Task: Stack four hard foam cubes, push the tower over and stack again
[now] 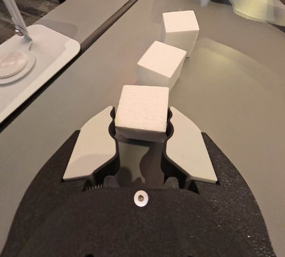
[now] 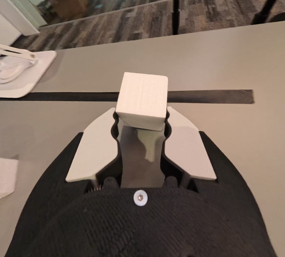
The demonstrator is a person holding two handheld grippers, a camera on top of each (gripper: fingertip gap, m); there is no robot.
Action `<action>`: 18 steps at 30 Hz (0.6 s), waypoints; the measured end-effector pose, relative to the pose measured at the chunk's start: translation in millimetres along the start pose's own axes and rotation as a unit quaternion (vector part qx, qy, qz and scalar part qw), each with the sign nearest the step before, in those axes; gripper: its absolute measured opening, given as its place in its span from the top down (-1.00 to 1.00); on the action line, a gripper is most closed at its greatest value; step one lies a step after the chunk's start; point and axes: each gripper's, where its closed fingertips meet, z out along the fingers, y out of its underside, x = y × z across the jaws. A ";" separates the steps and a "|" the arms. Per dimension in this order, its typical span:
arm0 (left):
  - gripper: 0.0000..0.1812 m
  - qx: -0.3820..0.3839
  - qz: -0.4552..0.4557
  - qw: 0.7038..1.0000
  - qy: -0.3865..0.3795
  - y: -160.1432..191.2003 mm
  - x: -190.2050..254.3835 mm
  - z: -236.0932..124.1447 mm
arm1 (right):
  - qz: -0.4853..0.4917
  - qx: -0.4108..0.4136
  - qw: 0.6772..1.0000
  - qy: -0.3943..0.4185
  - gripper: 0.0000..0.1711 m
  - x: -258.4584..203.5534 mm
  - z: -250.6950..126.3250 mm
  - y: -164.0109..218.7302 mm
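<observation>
Left claw (image 1: 141, 120) is clenched on a cube (image 1: 142, 109), both pads pressed to its side faces, and you carry it just clear of the table (image 1: 223, 111), with its shadow showing underneath. Right claw (image 2: 141, 118) likewise grips its own cube (image 2: 142, 95), lifted off the surface and sitting slightly skewed between the pads (that view is smeared with motion blur, so take the tilt loosely). Two more cubes lie loose ahead of your left claw: a near one (image 1: 160, 63) turned at an angle and a far one (image 1: 179, 29) standing square, close together, though whether they touch I cannot tell. Neither rests on the other, so no tower stands at present. A white block edge (image 2: 7, 175) at the lower left of the right view is probably one of those two. Off to the left sits a white tray (image 1: 50, 58) with a round dish (image 1: 13, 64), well apart from the work. Judging by this, all four cubes are accounted for, two in hand and two on the table, and no stacking is done; which round of the task this belongs to the views do not say. Left to do, as I read it: choose a base, set the cubes on one by one, and square each before you let go.
</observation>
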 end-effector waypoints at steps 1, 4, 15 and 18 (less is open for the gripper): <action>0.30 -0.002 0.000 1.000 -0.005 -0.9 -3.5 -4.8 | -0.001 0.009 0.999 -0.036 0.32 -12.9 -2.9 -4.7; 0.30 -0.001 0.010 1.000 -0.028 -9.2 -18.0 -24.2 | -0.030 0.055 0.980 -0.188 0.32 -77.2 -22.4 -28.8; 0.30 0.038 0.007 0.994 -0.100 -33.8 -59.0 -99.3 | -0.281 -0.059 0.810 -0.512 0.32 -309.6 -82.1 18.5; 0.30 0.060 -0.005 0.995 -0.081 -40.9 -55.1 -104.5 | -0.318 -0.088 0.796 -0.507 0.32 -314.0 -74.4 37.1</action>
